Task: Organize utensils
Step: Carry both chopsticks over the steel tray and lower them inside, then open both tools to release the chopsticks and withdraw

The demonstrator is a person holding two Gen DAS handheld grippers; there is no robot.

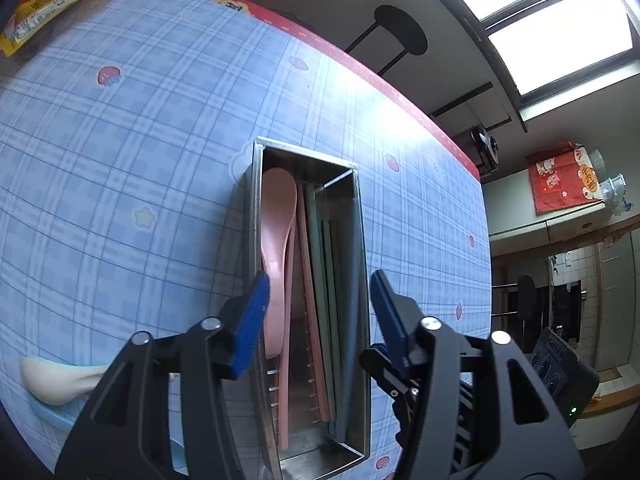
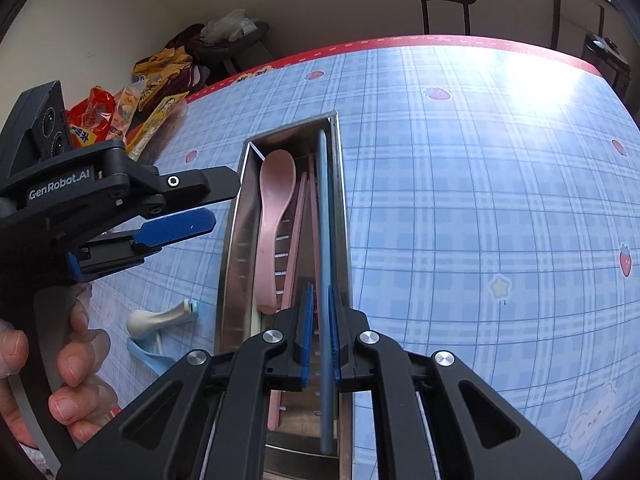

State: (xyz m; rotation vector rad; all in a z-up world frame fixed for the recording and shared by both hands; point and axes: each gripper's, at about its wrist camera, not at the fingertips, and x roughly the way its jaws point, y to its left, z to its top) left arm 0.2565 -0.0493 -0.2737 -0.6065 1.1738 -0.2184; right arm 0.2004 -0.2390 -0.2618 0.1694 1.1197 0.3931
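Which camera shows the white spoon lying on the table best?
The right wrist view: the white ceramic spoon shows whole, bowl and handle, on the blue checked tablecloth left of the steel tray. The left wrist view shows only its bowl; the left tongs hide the handle.

Bright window (image 1: 560, 28) daylight glares off the tablecloth (image 2: 536, 76); fisheye-warped edges.

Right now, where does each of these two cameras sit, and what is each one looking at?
Left wrist: sits on the left gripper, looks down its open blue-padded fingers at the metal utensil tray holding a pink spoon.
Right wrist: sits on the right gripper, whose pads flank a blue chopstick; a hand shows.
Shared: tray, spoon, plaid tablecloth, white spoon.
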